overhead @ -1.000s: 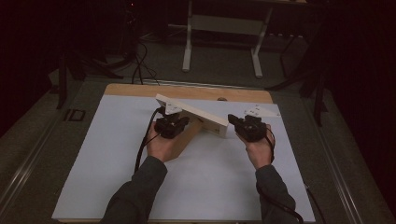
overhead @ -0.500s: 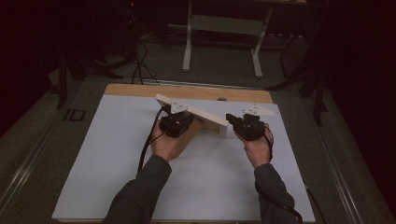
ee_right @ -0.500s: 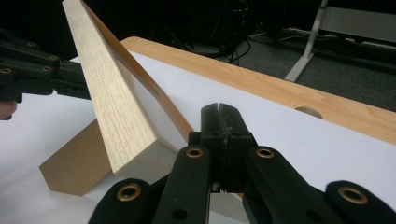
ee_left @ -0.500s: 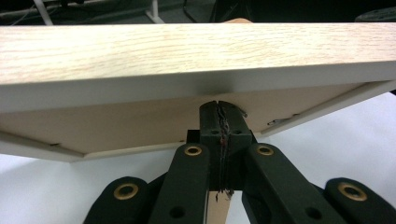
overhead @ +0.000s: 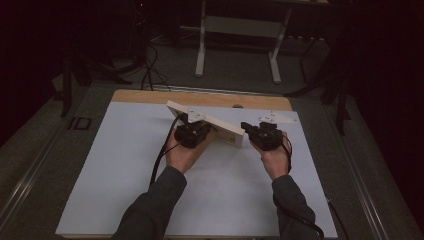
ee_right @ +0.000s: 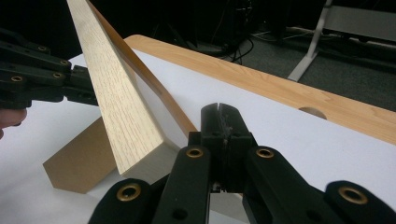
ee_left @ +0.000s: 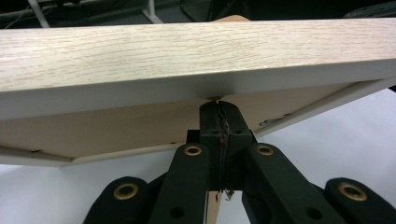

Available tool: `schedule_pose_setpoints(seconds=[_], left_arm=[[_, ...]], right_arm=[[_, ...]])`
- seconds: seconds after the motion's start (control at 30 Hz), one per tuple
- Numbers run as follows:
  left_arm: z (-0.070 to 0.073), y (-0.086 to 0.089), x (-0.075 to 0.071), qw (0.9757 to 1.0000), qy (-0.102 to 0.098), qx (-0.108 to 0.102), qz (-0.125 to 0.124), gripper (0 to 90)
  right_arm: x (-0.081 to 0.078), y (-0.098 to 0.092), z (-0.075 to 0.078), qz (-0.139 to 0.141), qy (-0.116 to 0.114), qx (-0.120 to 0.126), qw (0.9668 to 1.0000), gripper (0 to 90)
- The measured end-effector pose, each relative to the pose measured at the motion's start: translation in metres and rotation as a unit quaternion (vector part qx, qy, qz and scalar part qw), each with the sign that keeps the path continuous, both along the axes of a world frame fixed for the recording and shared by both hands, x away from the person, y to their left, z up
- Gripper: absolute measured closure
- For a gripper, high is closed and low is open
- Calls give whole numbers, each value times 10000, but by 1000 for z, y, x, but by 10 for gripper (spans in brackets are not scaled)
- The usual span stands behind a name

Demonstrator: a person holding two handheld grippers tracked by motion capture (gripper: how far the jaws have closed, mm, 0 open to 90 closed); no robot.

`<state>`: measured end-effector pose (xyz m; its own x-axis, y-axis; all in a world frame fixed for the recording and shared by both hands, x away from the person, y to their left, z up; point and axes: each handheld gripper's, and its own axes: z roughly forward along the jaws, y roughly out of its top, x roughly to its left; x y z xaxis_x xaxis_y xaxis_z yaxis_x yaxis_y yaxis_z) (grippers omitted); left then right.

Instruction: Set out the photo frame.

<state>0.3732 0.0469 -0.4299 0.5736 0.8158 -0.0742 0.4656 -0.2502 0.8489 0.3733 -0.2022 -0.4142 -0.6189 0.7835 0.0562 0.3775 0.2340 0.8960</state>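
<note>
left tongs (overhead: 196,129): jaws pressed together, tip just under the wooden board (overhead: 207,121), nothing held | right tongs (overhead: 264,134): jaws pressed together, beside the board's near end, nothing held | board: stood tilted on the white sheet (overhead: 125,165) of the table (overhead: 150,96), one end lifted, between both tongs
</note>
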Motion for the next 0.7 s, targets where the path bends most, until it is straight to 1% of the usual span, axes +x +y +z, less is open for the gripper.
schedule_pose_setpoints(seconds=[0.1,0.7], left_arm=[[0,0,0,10000,35,-51,-11,900],[0,-4,0,10000,55,9,-51,900]], right_arm=[[0,0,1,22,12,-36,10000,897],[-2,3,1,181,-1,-102,9998,898]])
